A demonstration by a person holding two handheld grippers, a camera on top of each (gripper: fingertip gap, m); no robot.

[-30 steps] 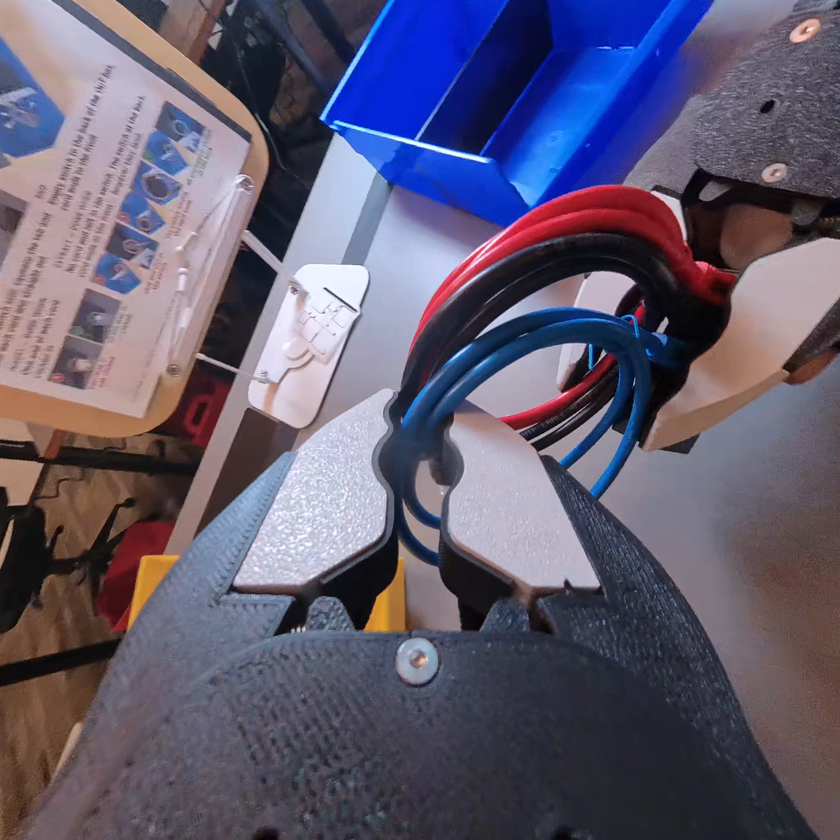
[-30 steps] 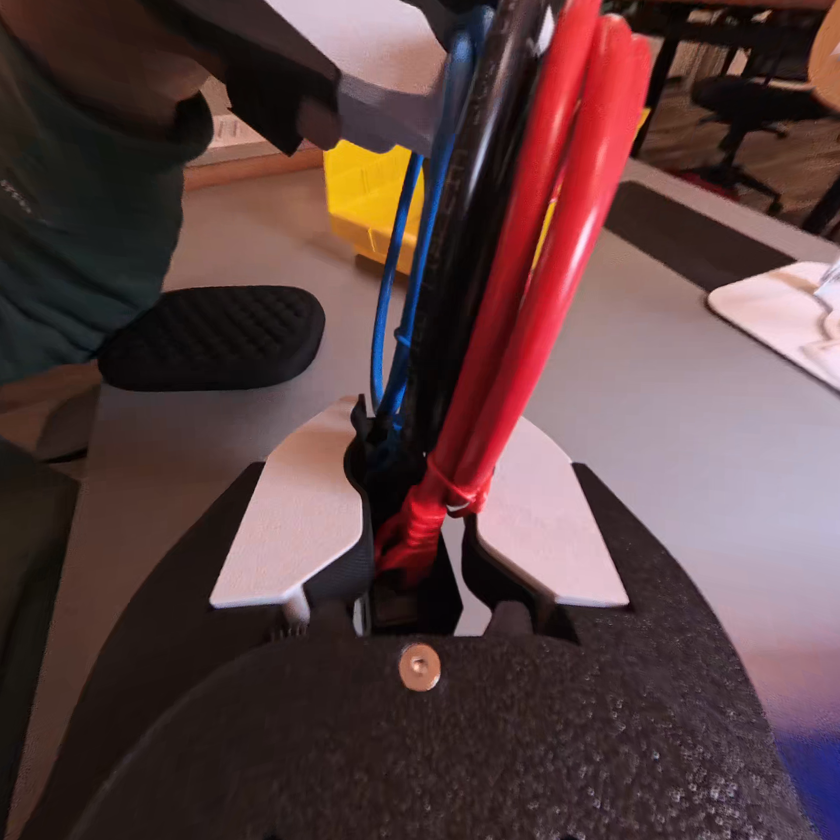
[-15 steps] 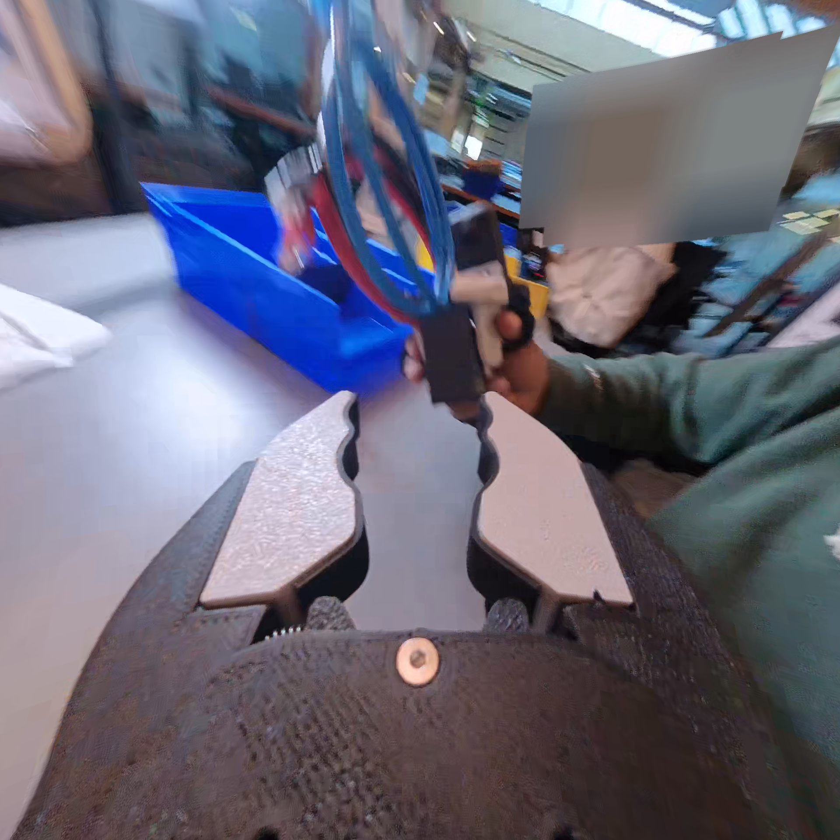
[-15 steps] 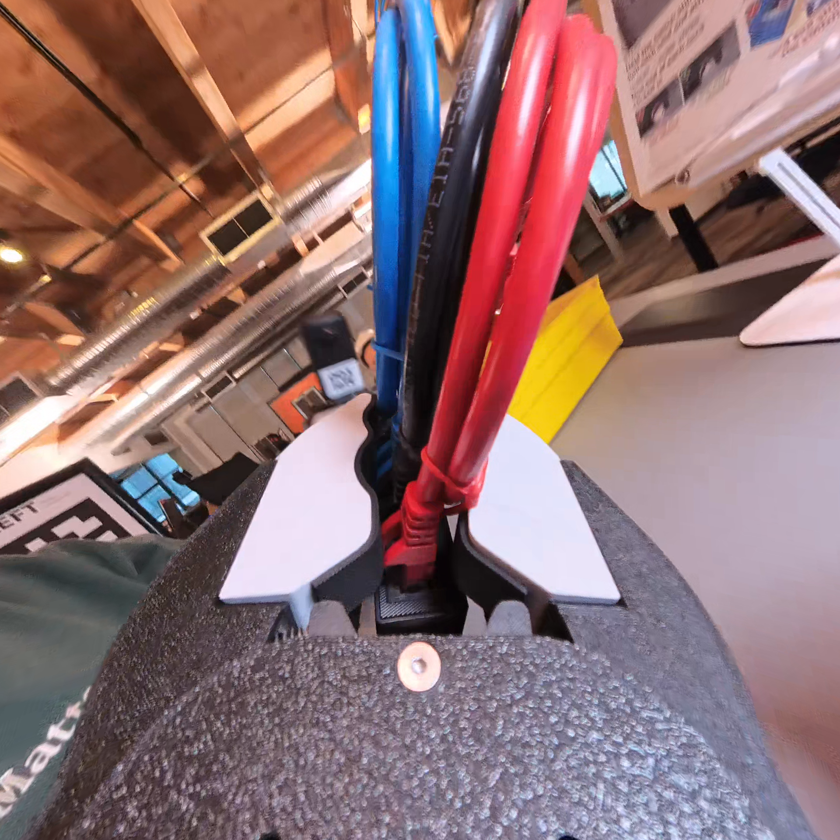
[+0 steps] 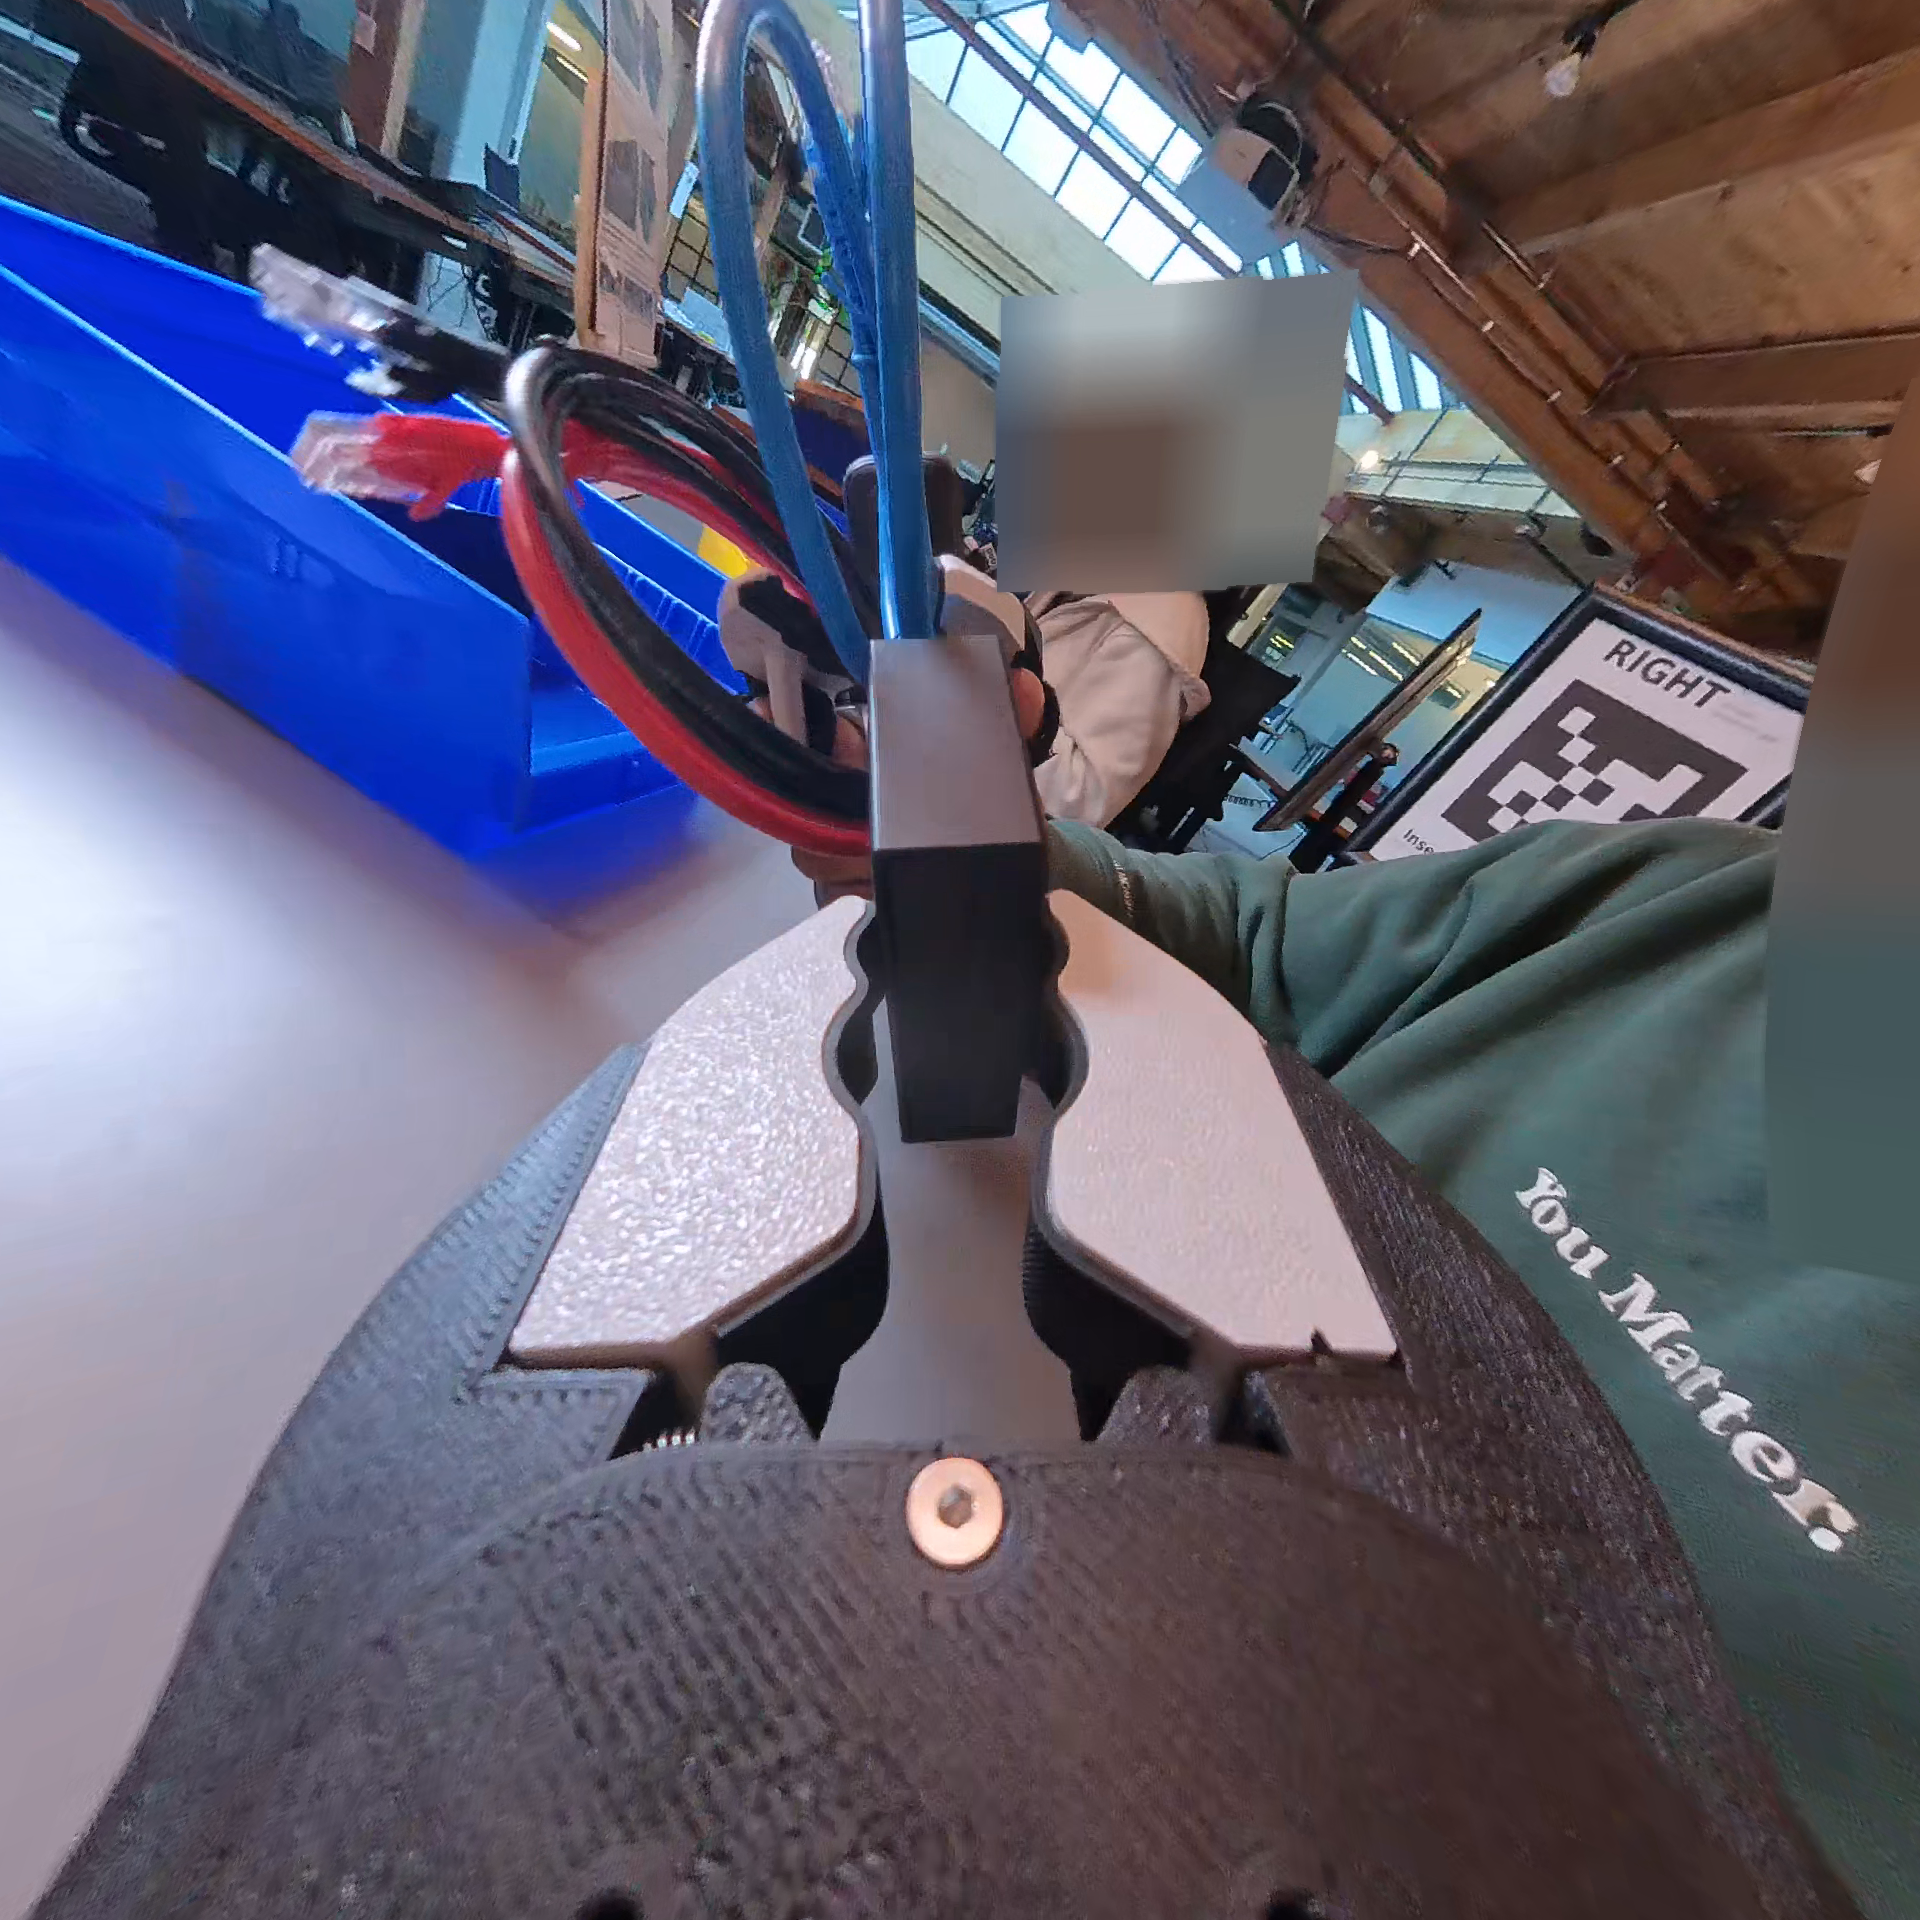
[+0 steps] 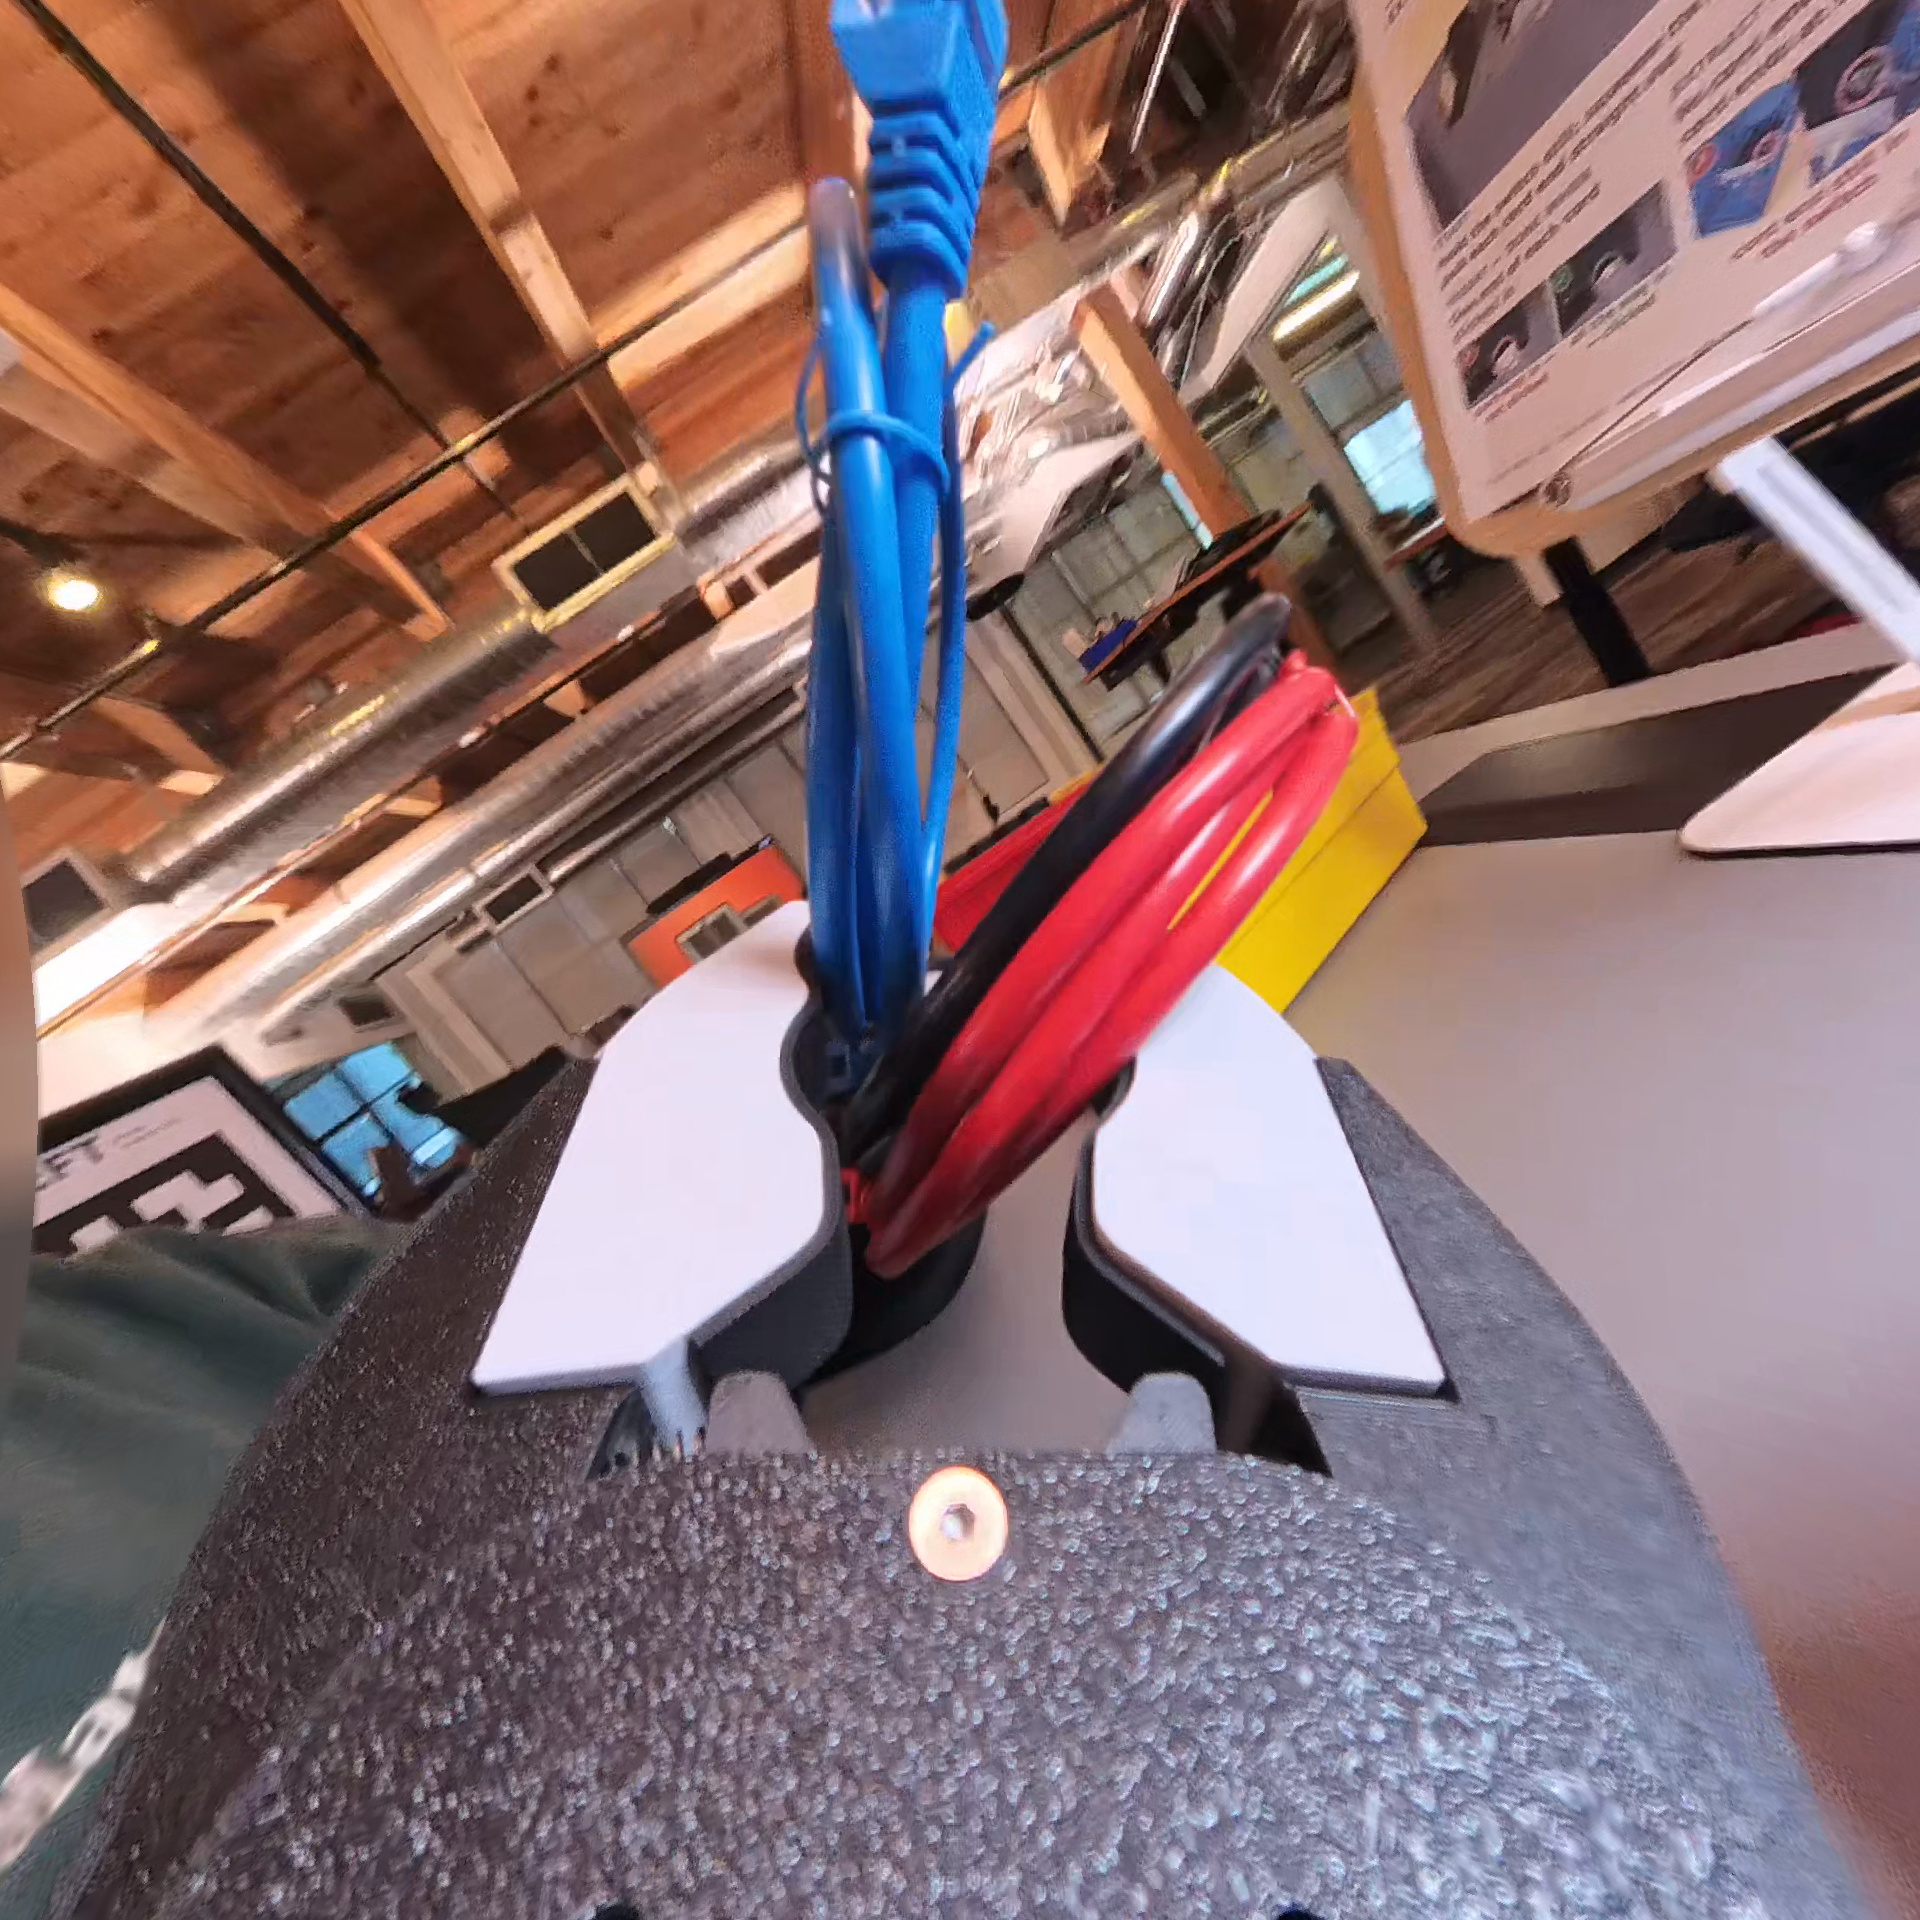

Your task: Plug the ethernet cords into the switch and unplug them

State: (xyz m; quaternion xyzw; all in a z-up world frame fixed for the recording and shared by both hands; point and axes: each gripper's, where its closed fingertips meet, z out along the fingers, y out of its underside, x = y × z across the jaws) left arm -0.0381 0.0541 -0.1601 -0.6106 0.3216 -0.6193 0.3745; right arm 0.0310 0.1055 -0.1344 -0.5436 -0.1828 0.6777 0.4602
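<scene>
The switch (image 5: pixel 951 790), a small dark box, stands on end between my left gripper's (image 5: pixel 956 935) fingertips, which are closed against its sides. Blue (image 5: pixel 727 312), black (image 5: pixel 582 416) and red (image 5: pixel 623 707) ethernet cords loop up out of its far end. A red plug (image 5: pixel 343 442) and a clear plug (image 5: pixel 301 291) hang free at the left. My right gripper (image 6: pixel 971 997) has its jaws spread. The blue cord (image 6: pixel 873 675) stands upright against its left finger. The black (image 6: pixel 1143 727) and red (image 6: pixel 1143 914) coils lean right onto the other finger.
A blue bin (image 5: pixel 260 623) lies on the grey table (image 6: pixel 1558 1143) to the left in the left wrist view. A yellow bin (image 6: pixel 1340 862), a white stand base (image 6: pixel 1818 790) and an instruction board (image 6: pixel 1662 208) are ahead of the right gripper. A green sleeve (image 5: pixel 1455 987) is to the right. The left gripper's tips are roughly 10 cm from the right gripper's.
My left gripper let go of the blue cord, swung round, and has closed on the switch. My right gripper's jaws have widened and the red and black coils have fallen to the right.
</scene>
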